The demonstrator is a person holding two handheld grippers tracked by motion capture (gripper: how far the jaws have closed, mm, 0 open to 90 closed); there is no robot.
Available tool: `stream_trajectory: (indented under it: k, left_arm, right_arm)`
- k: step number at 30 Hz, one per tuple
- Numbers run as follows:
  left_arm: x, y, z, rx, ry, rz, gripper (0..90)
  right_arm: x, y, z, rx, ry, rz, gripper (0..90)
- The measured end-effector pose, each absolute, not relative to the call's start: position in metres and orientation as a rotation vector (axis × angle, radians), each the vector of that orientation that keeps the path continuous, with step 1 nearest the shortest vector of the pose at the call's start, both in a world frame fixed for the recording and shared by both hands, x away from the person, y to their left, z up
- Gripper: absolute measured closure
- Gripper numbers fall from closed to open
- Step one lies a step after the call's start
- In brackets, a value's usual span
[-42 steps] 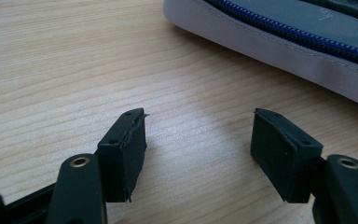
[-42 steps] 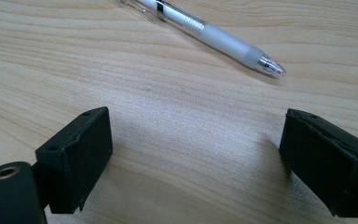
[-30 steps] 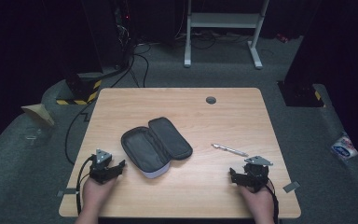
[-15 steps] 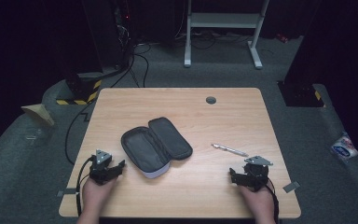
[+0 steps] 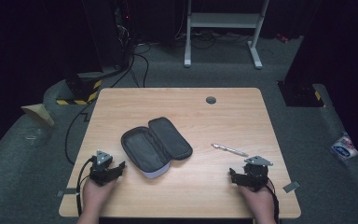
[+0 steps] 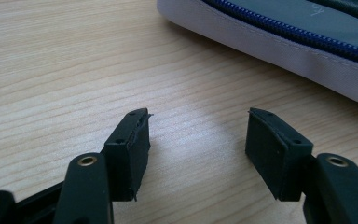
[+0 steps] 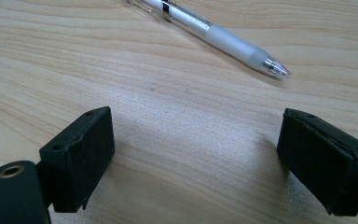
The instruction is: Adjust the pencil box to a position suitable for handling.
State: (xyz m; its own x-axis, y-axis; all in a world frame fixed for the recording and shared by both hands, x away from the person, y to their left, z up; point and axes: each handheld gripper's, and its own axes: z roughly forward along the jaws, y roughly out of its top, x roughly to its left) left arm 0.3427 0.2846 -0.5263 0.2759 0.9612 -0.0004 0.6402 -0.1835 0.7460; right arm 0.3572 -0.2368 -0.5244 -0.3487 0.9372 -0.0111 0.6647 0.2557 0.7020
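A dark pencil case [image 5: 156,145] lies unzipped and spread open at the middle of the wooden table [image 5: 191,112]; its pale edge and blue zip [image 6: 279,42] show in the left gripper view. A clear pen [image 5: 230,150] rests to its right, lying just ahead of the jaws in the right gripper view [image 7: 214,35]. My left gripper [image 5: 120,167] sits on the table near the front left, a short way from the case. It is open [image 6: 198,135], its jaws have just been closing a little, and nothing is between them. My right gripper [image 5: 233,176] rests at the front right, open [image 7: 196,140] over bare wood.
A round dark grommet [image 5: 210,100] sits in the table's far side. Cables trail from both grippers past the front edge. Beyond the table are grey carpet, a white frame [image 5: 223,28] and a packet [image 5: 344,147] on the floor at the right.
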Motion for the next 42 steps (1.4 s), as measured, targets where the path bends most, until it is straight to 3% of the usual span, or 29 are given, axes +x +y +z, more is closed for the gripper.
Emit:
stream_trajectory:
  k: [23,42]
  left_arm:
    - [0.322,0.266,-0.487,1.869,1.250,0.686,43.9]
    - [0.311,0.206,-0.477,1.945,1.028,0.551,43.9]
  right_arm:
    - [0.359,-0.237,-0.524,1.436,2.107,0.859,13.4]
    - [0.356,-0.236,-0.524,1.440,2.104,0.858,15.1]
